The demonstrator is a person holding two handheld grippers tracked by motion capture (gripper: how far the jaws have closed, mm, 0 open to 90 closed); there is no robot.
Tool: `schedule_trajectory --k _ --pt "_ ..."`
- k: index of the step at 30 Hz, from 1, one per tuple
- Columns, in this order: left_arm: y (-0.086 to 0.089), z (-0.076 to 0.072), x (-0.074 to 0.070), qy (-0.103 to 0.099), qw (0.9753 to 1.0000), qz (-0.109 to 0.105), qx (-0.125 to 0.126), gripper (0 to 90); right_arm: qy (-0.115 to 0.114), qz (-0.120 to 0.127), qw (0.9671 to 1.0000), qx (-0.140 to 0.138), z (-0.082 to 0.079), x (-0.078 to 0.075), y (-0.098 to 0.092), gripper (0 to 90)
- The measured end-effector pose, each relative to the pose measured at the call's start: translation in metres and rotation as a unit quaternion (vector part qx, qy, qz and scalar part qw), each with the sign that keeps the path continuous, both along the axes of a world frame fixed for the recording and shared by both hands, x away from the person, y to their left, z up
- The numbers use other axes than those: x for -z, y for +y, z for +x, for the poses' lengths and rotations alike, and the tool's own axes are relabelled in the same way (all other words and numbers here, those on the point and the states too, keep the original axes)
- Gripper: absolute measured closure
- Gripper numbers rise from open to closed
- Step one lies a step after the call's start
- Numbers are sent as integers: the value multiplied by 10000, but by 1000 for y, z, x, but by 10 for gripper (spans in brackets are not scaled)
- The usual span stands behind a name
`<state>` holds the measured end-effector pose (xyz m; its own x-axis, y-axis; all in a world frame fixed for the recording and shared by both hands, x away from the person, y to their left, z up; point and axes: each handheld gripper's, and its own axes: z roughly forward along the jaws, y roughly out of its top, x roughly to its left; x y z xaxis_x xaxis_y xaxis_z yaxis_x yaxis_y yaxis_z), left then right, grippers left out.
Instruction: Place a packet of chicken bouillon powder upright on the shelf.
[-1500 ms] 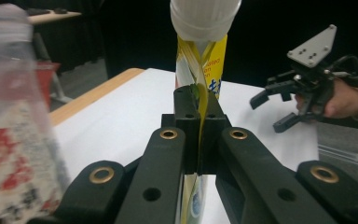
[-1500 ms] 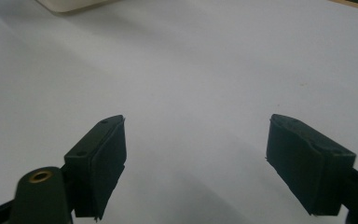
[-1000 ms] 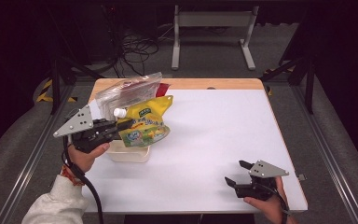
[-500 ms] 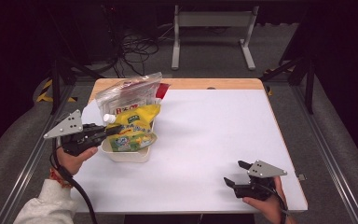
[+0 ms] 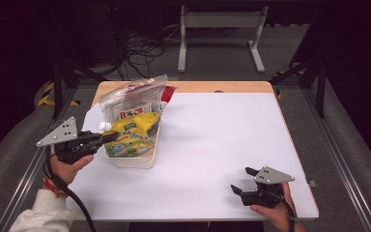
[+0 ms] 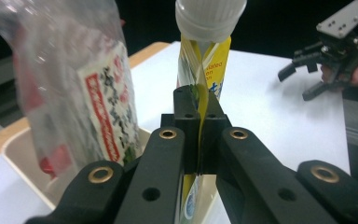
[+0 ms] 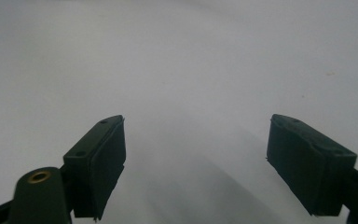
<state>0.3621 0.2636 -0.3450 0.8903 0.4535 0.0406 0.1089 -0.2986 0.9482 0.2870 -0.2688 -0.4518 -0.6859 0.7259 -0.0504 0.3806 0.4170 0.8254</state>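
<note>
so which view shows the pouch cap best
The left gripper view: the white cap sits close, above the left gripper clamped on the yellow pouch. In the high view the cap is a tiny white dot.

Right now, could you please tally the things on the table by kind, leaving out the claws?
Yellow spouted pouch: 1
Clear plastic bag of packets: 1
White tray: 1
Total: 3

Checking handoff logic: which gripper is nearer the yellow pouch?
Left. The left gripper is shut on the yellow pouch just below its cap, over the tray. The right gripper sits open at the table's near right corner.
</note>
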Motion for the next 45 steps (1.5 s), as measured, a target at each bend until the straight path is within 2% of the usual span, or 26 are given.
schedule_trajectory --k 1,8,13,15,21,26,29,33,37,41,43,45 --pt "-1 0 1 10 10000 75 2 894 -2 -11 10000 -3 0 0 0 201" --pt "-2 2 10 104 9998 133 -98 893 24 5 10000 -4 0 1 0 200" --pt "1 2 16 173 9996 73 -211 891 25 -7 10000 -20 0 1 1 200" --pt "1 2 18 161 9994 130 -268 891 32 -5 10000 -28 1 1 1 200" --pt "2 2 23 176 9991 129 -361 890 44 -11 10000 -31 1 2 1 200" --pt "3 0 30 230 9989 70 -391 890 48 -24 10000 -41 1 2 2 202" --pt "7 1 36 334 9986 -60 -404 890 52 -22 10000 -59 1 2 3 202" --pt "9 0 43 369 9982 67 -468 889 46 -27 10000 -79 1 1 4 202" --pt "10 0 47 401 9979 69 -495 888 49 -41 9999 -81 2 2 4 202" --pt "11 -1 49 416 9980 -33 -485 885 41 -47 9999 -106 2 1 4 202" --pt "11 -1 51 434 9976 -66 -527 874 39 -38 9999 -106 3 1 4 201" --pt "10 -2 53 482 9965 -187 -662 847 41 -38 9999 -102 3 1 4 202"
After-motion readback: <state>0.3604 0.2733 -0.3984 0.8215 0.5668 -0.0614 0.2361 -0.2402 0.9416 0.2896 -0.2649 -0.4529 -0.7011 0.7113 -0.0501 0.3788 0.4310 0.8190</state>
